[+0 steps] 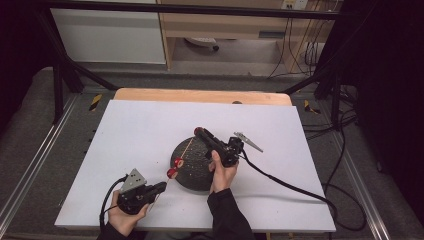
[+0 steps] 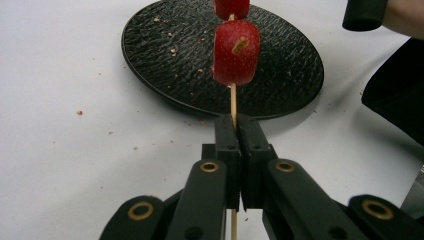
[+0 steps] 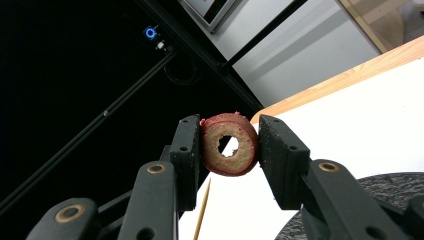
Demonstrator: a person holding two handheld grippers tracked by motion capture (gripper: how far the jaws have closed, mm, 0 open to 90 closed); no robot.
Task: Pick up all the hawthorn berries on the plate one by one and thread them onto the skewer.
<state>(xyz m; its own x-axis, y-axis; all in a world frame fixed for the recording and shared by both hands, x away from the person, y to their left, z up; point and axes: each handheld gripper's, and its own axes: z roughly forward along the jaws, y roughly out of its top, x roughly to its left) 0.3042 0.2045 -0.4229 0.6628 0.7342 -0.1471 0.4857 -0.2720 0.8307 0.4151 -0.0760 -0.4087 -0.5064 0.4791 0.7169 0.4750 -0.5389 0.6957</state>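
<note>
My left gripper [image 1: 162, 186] [image 2: 234, 122] sits near the table's front edge, shut on the lower end of a thin wooden skewer [image 2: 233, 100]. Two red fruit pieces [image 2: 236, 52] [image 1: 172, 173] are threaded on the skewer, which slants up over the black textured plate [image 1: 197, 180] [image 2: 170, 55]. My right gripper [image 1: 200, 132] [image 3: 230, 136] hovers above the plate's far side. It is shut on a red-skinned ring slice [image 3: 218, 161] with a hole through its middle. The skewer's tip [image 3: 203, 210] shows just below that slice.
The plate lies on a white sheet [image 1: 140, 135] covering a wooden table [image 1: 200, 95]. Small crumbs [image 2: 80, 112] dot the sheet beside the plate. A black cable [image 1: 290, 185] trails right from the right gripper. Black frame posts [image 1: 60, 85] stand around the table.
</note>
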